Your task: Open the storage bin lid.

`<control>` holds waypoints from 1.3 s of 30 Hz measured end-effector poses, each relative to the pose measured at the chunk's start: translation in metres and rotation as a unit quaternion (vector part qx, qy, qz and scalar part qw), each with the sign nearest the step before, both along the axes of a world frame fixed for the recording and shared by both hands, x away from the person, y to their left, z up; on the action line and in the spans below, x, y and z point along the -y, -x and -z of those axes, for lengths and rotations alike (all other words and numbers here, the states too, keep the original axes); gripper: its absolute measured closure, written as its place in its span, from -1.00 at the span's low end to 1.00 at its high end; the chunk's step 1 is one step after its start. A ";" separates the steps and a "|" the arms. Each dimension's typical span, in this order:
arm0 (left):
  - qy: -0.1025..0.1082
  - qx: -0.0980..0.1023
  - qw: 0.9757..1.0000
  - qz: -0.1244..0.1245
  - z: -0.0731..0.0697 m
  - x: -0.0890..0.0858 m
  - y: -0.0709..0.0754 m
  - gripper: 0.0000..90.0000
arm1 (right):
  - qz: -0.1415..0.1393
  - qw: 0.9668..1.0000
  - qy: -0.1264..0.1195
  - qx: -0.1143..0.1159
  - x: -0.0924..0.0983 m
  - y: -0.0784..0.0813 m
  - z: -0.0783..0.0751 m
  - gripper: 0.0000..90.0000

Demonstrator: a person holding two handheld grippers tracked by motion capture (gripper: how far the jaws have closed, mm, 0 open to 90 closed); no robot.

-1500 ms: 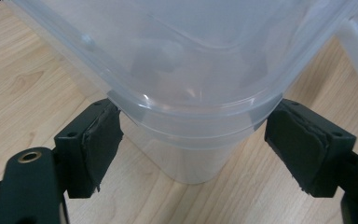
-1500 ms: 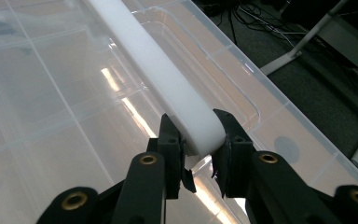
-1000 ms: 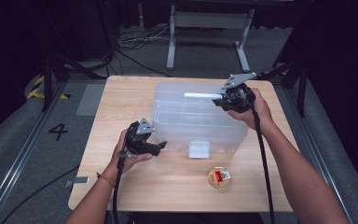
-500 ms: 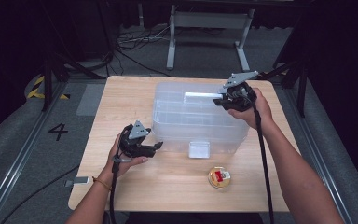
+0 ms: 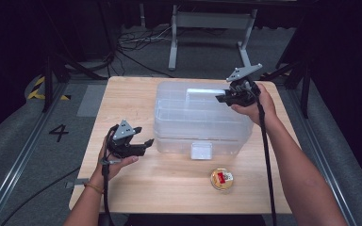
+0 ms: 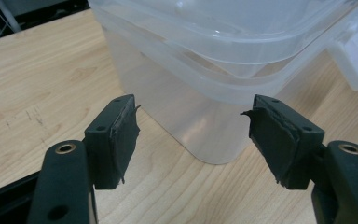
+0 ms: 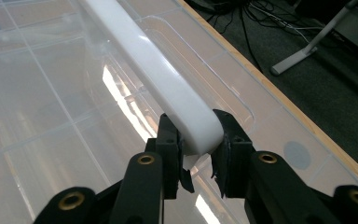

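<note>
Clear plastic storage box [image 5: 200, 120] stands near the middle of the wooden table [image 5: 122, 99], lid on, with its white front latch [image 5: 201, 150] facing the person and a small round container [image 5: 221, 180] on the table just in front of the box's right front corner. Right gripper [image 7: 196, 154] is clamped on the end of the white lid handle [image 7: 158, 79] at the box's far right. Left gripper [image 6: 191, 126] sits just off the box's left front corner, jaws apart with nothing between them, having just been closing.
</note>
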State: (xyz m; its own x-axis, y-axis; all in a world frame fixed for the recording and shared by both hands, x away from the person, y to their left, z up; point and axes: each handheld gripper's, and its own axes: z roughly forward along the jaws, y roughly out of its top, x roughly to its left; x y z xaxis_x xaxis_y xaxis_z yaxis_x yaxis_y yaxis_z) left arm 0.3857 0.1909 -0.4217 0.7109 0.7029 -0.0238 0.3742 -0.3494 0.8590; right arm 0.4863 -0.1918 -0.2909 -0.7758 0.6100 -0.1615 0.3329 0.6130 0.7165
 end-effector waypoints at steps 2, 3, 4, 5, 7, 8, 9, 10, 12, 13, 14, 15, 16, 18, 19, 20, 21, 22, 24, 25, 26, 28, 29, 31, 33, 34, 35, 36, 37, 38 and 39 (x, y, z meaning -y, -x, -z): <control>0.003 0.007 1.000 0.003 -0.003 0.000 0.001 -0.20 | 0.002 1.000 -0.002 -0.002 0.000 -0.002 -0.002 0.64; 0.009 0.007 1.000 0.001 -0.004 0.000 0.003 -0.19 | 0.003 1.000 -0.001 -0.004 0.000 -0.002 -0.002 0.64; 0.005 0.007 1.000 0.005 -0.005 0.000 0.003 -0.13 | 0.005 1.000 0.000 -0.004 0.000 -0.002 -0.003 0.64; 0.002 0.009 1.000 0.006 -0.006 0.001 0.005 -0.06 | 0.006 1.000 0.000 -0.004 -0.001 -0.002 -0.003 0.63; 0.006 0.018 1.000 0.009 -0.008 0.001 0.007 0.08 | 0.012 1.000 -0.001 0.000 -0.001 -0.002 -0.004 0.63; 0.007 0.023 1.000 0.010 -0.010 0.001 0.008 0.12 | 0.014 1.000 0.000 0.001 -0.001 -0.001 -0.004 0.63; 0.012 0.029 0.999 0.014 -0.011 0.001 0.008 0.20 | 0.013 1.000 0.000 0.000 -0.001 -0.002 -0.004 0.63; 0.012 0.037 0.999 0.015 -0.013 0.002 0.008 0.32 | 0.012 1.000 0.000 -0.002 -0.001 -0.002 -0.004 0.63; 0.005 0.041 0.999 0.019 -0.014 0.004 0.006 0.52 | 0.011 1.000 0.003 -0.005 -0.001 -0.003 -0.005 0.63; 0.006 0.037 0.999 0.021 -0.013 0.006 0.004 0.59 | 0.013 1.000 0.004 -0.006 -0.001 -0.004 -0.006 0.63; 0.006 0.034 0.999 0.022 -0.013 0.007 0.003 0.65 | 0.015 1.000 0.003 -0.009 -0.001 -0.004 -0.007 0.63; 0.001 0.031 0.999 0.021 -0.013 0.009 0.001 0.67 | 0.017 1.000 0.003 -0.010 0.000 -0.005 -0.008 0.63; 0.000 0.028 0.999 0.020 -0.012 0.010 0.000 0.74 | 0.017 1.000 0.005 -0.012 0.001 -0.006 -0.009 0.63; 0.003 0.028 0.999 0.025 -0.011 0.011 -0.002 0.82 | 0.022 1.000 -0.002 -0.016 0.003 -0.007 -0.011 0.62; 0.003 0.028 0.999 0.025 -0.011 0.011 -0.002 0.88 | 0.022 1.000 0.000 -0.016 0.003 -0.008 -0.011 0.62; 0.006 0.036 0.999 0.030 -0.012 0.013 -0.003 0.88 | 0.022 1.000 0.000 -0.016 0.003 -0.008 -0.011 0.62; 0.001 0.038 0.999 0.031 -0.013 0.015 -0.003 0.99 | 0.026 0.999 -0.003 -0.021 0.004 -0.009 -0.013 0.62; -0.003 0.037 0.999 0.032 -0.014 0.017 -0.005 1.00 | 0.027 0.999 -0.002 -0.021 0.005 -0.010 -0.014 0.62; -0.005 0.037 0.999 0.038 -0.015 0.021 -0.007 1.00 | 0.029 0.999 0.000 -0.020 0.004 -0.011 -0.015 0.61; -0.006 0.036 0.999 0.040 -0.016 0.023 -0.008 1.00 | 0.029 0.999 0.001 -0.020 0.004 -0.011 -0.016 0.61; -0.008 0.036 0.998 0.043 -0.016 0.026 -0.009 1.00 | 0.031 0.999 0.001 -0.019 0.003 -0.011 -0.016 0.61; -0.008 0.039 0.998 0.044 -0.016 0.028 -0.009 1.00 | 0.030 0.999 0.002 -0.020 0.003 -0.011 -0.016 0.61; -0.011 0.039 0.998 0.048 -0.017 0.031 -0.010 1.00 | 0.028 0.999 0.003 -0.021 0.004 -0.012 -0.016 0.61; -0.007 0.040 0.998 0.046 -0.017 0.032 -0.011 1.00 | 0.028 0.999 0.004 -0.021 0.004 -0.012 -0.017 0.61; -0.005 0.038 0.998 0.045 -0.016 0.032 -0.011 1.00 | 0.030 0.999 0.004 -0.020 0.003 -0.012 -0.017 0.61; -0.004 0.039 0.998 0.046 -0.016 0.032 -0.012 1.00 | 0.030 0.999 0.004 -0.019 0.003 -0.011 -0.017 0.60; -0.004 0.037 0.998 0.046 -0.016 0.032 -0.012 1.00 | 0.031 0.999 0.004 -0.017 0.003 -0.011 -0.016 0.60; -0.008 0.037 0.998 0.045 -0.016 0.032 -0.011 1.00 | 0.028 0.999 0.004 -0.015 0.004 -0.010 -0.015 0.60; -0.011 0.037 0.998 0.046 -0.016 0.032 -0.011 1.00 | 0.025 1.000 0.005 -0.015 0.004 -0.010 -0.015 0.60; -0.011 0.037 0.998 0.046 -0.016 0.032 -0.011 1.00 | 0.025 1.000 0.005 -0.015 0.004 -0.010 -0.015 0.60; -0.010 0.037 0.998 0.047 -0.015 0.032 -0.011 1.00 | 0.027 1.000 0.006 -0.013 0.004 -0.009 -0.015 0.59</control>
State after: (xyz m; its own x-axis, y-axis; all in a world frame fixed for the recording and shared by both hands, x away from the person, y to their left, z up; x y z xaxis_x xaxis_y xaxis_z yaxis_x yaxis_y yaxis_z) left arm 0.3965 0.1588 -0.4066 0.7726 0.6333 0.0445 0.2758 -0.3979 0.8750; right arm 0.4951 -0.1954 -0.2761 -0.7460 0.6490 -0.1494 0.3845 0.6029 0.6991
